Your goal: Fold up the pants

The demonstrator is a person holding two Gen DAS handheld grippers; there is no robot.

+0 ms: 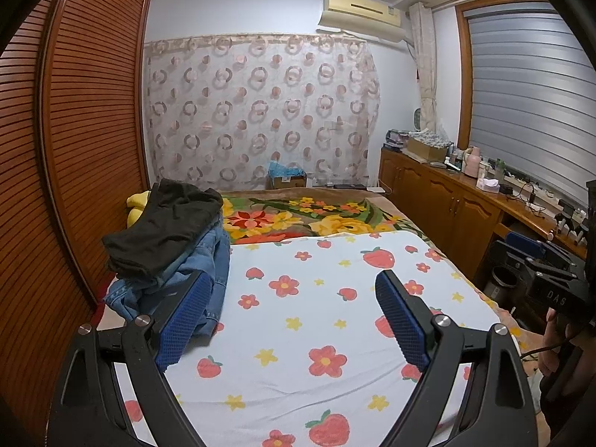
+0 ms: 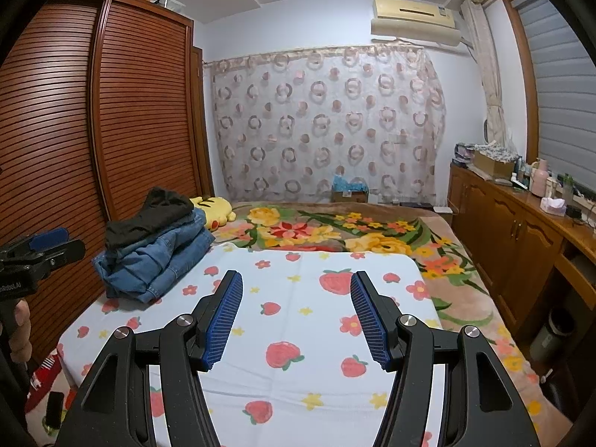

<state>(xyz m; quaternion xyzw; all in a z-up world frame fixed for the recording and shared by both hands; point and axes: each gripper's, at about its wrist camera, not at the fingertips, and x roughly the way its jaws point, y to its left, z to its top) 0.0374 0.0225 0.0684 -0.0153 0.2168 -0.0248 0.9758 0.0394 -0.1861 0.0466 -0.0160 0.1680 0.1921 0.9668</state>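
A pile of pants lies at the bed's left side: black pants (image 1: 167, 227) (image 2: 149, 219) on top of blue jeans (image 1: 201, 272) (image 2: 156, 264). My left gripper (image 1: 294, 283) is open and empty, held above the strawberry sheet (image 1: 316, 327), its left finger just in front of the jeans. My right gripper (image 2: 296, 283) is open and empty above the same sheet (image 2: 298, 335), to the right of the pile. Each gripper shows at the edge of the other's view.
A slatted wooden wardrobe (image 1: 74, 149) stands close along the left. A floral blanket (image 2: 354, 238) and a yellow plush toy (image 2: 212, 210) lie further up the bed. A wooden cabinet (image 2: 521, 231) with clutter runs along the right; a curtain (image 1: 260, 111) hangs behind.
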